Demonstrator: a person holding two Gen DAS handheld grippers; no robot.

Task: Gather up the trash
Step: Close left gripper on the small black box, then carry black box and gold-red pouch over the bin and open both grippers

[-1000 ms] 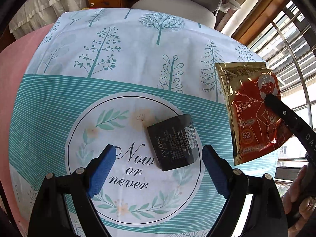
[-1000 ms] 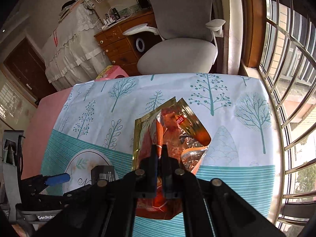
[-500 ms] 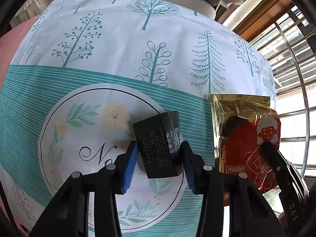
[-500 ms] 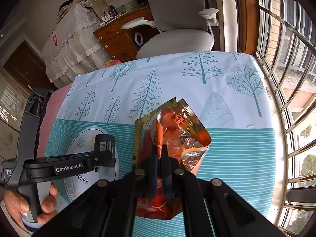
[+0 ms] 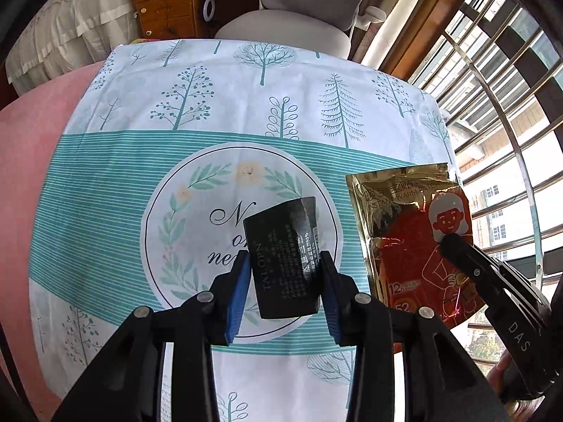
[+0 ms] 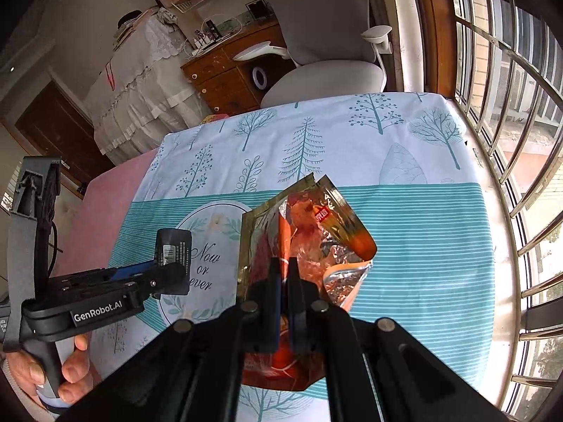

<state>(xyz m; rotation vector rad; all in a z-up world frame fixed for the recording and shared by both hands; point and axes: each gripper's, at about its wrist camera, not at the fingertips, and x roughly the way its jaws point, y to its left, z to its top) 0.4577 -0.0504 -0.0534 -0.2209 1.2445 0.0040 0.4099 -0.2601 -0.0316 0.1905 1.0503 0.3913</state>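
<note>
The left gripper (image 5: 285,283) has its blue-padded fingers (image 5: 238,292) closed against both sides of a small black box (image 5: 285,263), which is clamped between them and looks raised off the cloth. The box carries white print along its face and tilts slightly, its top edge leaning away from the camera. Below it lies a tablecloth (image 5: 147,190) printed with teal stripes, trees and a round wreath with lettering, spread over the tabletop.

The right gripper (image 6: 284,281) has its fingers pressed nearly together on a crinkled gold and red foil packet (image 6: 309,232), pinching it near its lower part. The packet stands up from the fingers above the striped band of the cloth, to the right of the box. A grey office chair (image 6: 323,66) stands beyond the far edge of the tabletop, and a barred window (image 6: 510,98) runs along the right side.
</note>
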